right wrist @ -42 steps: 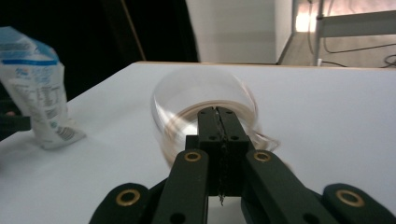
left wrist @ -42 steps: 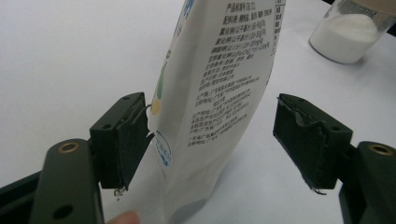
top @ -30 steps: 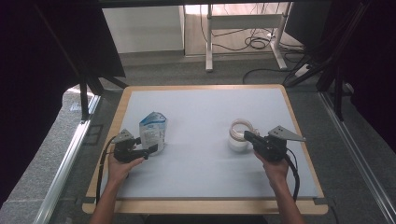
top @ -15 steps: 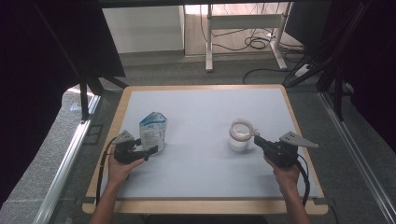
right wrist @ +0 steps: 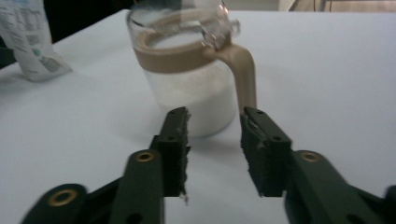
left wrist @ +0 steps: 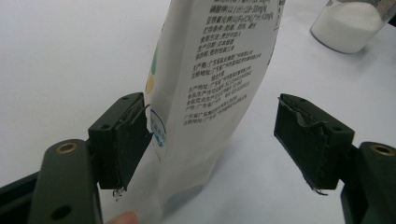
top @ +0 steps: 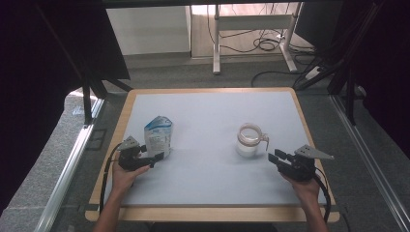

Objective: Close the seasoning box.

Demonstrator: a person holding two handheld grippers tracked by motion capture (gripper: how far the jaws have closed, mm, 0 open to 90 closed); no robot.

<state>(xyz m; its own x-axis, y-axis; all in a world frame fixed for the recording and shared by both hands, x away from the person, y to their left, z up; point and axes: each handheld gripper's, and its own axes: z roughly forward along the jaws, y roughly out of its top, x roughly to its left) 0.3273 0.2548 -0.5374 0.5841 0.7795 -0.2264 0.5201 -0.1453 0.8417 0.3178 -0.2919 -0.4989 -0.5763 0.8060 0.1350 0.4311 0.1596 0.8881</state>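
Observation:
A white and blue pouch [top: 158,136] stands upright on the left of the pale blue table top [top: 208,111]. My left gripper [top: 158,156] is open around its lower edge; in the left gripper view the pouch [left wrist: 210,79] sits between the jaws, against the left pad, with a wide gap to the right one. A glass jug [top: 248,140] with a tan band and handle holds white powder. My right gripper [top: 273,157] is open just short of the jug, its jaws pointing at the jug [right wrist: 187,74] and its handle [right wrist: 243,70].
A wooden rim [top: 203,212] frames the table. Beyond its far edge a desk frame [top: 251,29] and cables [top: 266,46] stand on the floor. A metal rail [top: 72,159] runs along the left side. A fingertip [left wrist: 122,218] shows by the pouch's base.
My right gripper has drawn back from the jug toward the near right of the table. The left gripper has stayed by the pouch.

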